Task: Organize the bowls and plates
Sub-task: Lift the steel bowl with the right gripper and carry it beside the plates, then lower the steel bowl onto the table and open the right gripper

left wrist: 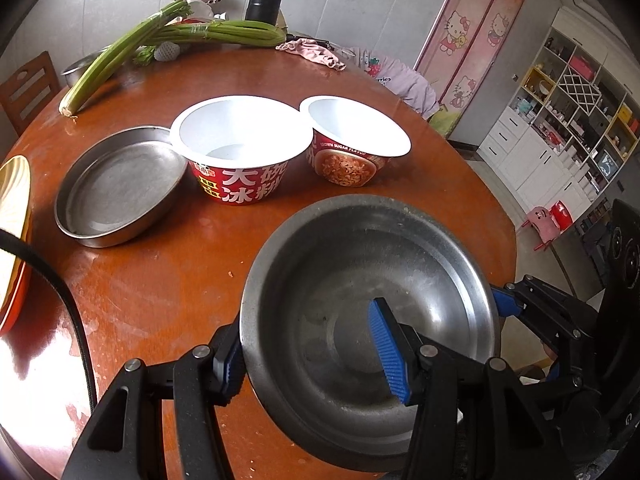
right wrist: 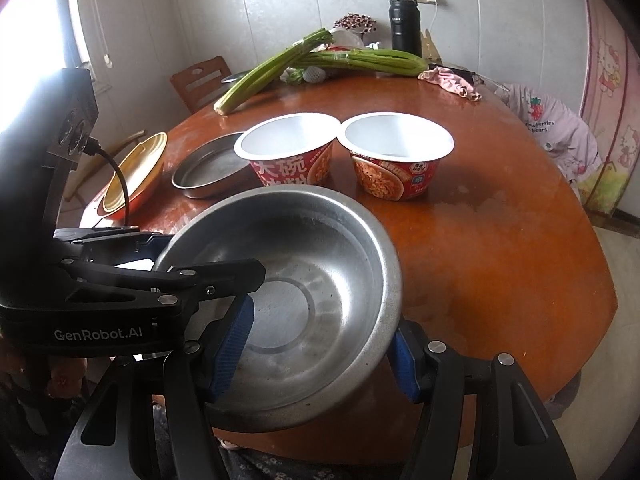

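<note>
Though scuffed inside, steel bowl [left wrist: 360, 280] round.

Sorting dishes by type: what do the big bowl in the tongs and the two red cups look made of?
The big bowl looks like metal, likely stainless steel: dull grey with a scuffed sheen. The two red cups look like disposable paper or thin plastic: printed outsides, plain white insides, thin rolled rims.
</note>
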Available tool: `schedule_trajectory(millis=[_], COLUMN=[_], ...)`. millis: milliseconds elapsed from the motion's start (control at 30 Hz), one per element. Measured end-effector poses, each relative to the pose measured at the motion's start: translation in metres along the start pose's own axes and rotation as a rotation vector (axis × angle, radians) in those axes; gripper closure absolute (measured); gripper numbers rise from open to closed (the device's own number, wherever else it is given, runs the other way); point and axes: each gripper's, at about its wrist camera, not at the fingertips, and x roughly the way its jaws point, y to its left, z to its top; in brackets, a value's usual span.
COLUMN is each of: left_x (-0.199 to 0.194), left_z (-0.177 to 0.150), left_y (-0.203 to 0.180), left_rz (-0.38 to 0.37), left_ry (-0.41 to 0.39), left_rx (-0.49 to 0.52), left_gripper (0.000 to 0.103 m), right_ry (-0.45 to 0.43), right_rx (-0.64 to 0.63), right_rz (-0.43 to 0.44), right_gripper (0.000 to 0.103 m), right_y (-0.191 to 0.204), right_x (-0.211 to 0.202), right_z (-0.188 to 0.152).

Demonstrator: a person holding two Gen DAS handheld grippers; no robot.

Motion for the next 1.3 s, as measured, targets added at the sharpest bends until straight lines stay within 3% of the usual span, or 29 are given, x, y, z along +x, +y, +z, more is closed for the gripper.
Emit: schedule_trajectory(millis=[1300], left_x=[0.001], left_z=[-0.001], left_y=[0.007], left_rz=[0.041], left_ry=[-0.012], left_rx=[0.009], left_gripper=[0.042], right_ry=[0.02], right_rx=[0.074], right_rz=[0.015], right_gripper=[0.037], right_y=[-0.02], right_x=[0.009], right_z=[0.005])
